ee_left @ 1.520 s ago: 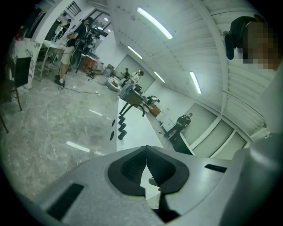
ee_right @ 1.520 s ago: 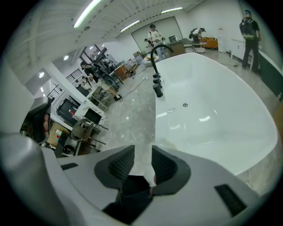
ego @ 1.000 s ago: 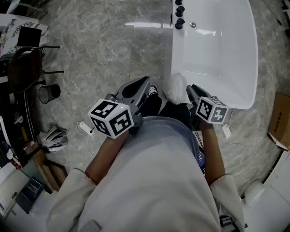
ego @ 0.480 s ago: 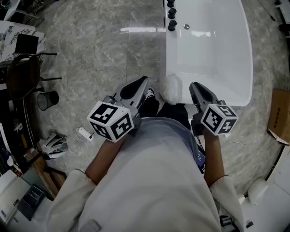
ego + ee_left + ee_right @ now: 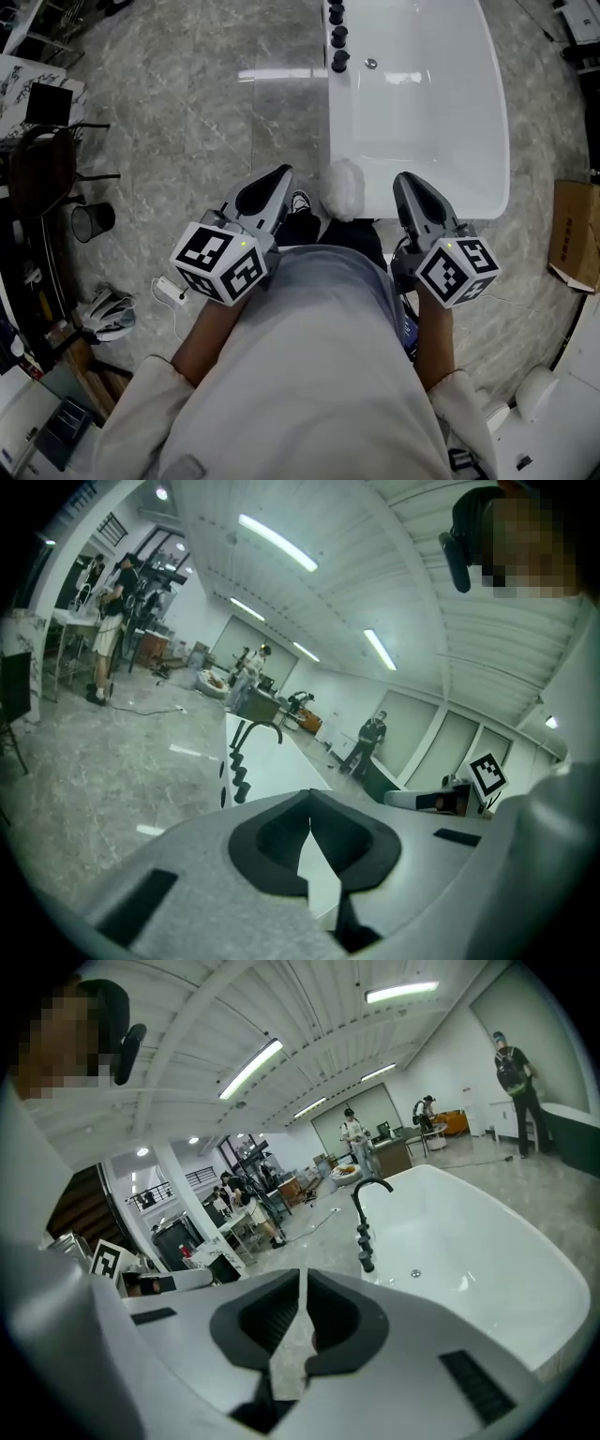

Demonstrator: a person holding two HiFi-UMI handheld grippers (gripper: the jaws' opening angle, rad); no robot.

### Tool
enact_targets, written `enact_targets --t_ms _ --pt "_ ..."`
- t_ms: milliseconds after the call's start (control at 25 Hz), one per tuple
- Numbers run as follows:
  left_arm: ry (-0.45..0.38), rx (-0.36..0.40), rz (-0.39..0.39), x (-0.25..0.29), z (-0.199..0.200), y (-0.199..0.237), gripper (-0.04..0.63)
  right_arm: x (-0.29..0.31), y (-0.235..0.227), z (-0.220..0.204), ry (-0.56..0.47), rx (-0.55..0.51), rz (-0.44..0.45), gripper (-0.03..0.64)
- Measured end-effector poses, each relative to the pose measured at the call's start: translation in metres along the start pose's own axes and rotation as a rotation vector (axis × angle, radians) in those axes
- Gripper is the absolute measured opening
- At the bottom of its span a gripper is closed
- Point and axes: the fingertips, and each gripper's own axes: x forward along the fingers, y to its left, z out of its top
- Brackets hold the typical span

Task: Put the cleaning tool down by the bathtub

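The cleaning tool [image 5: 343,190], a white fluffy head, rests on the floor [image 5: 187,112], touching the near left corner of the bathtub [image 5: 422,112]. This position matches the task, so the set-down step is judged complete.

The right gripper [image 5: 404,180] is held above the near end of the tub. Its jaws have just been closing and are now nearly pressed together, with nothing between them. The left gripper [image 5: 279,174] has its jaws pressed together and is also empty, and it is held over the floor to the left of the tool.

Open floor lies to the left. The tub rim and the faucet [image 5: 337,37] limit movement to the right and far sides.
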Motion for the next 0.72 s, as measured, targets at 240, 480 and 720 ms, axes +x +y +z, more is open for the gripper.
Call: enact_targets --t_ms 240,480,720 --pt "-0.01 0.033 -0.014 -0.001 0.009 -0.006 0.005 -0.013 0.007 0.009 -0.024 -0.018 0.018 0.012" --pt "-0.033 0.073 -0.027 -0.001 0.024 -0.014 0.005 -0.027 0.008 0.021 -0.057 -0.087 -0.034 0.011" --pt "-0.028 0.099 -0.032 0.004 0.025 -0.019 0.005 -0.036 0.01 0.027 -0.076 -0.093 -0.026 0.01"
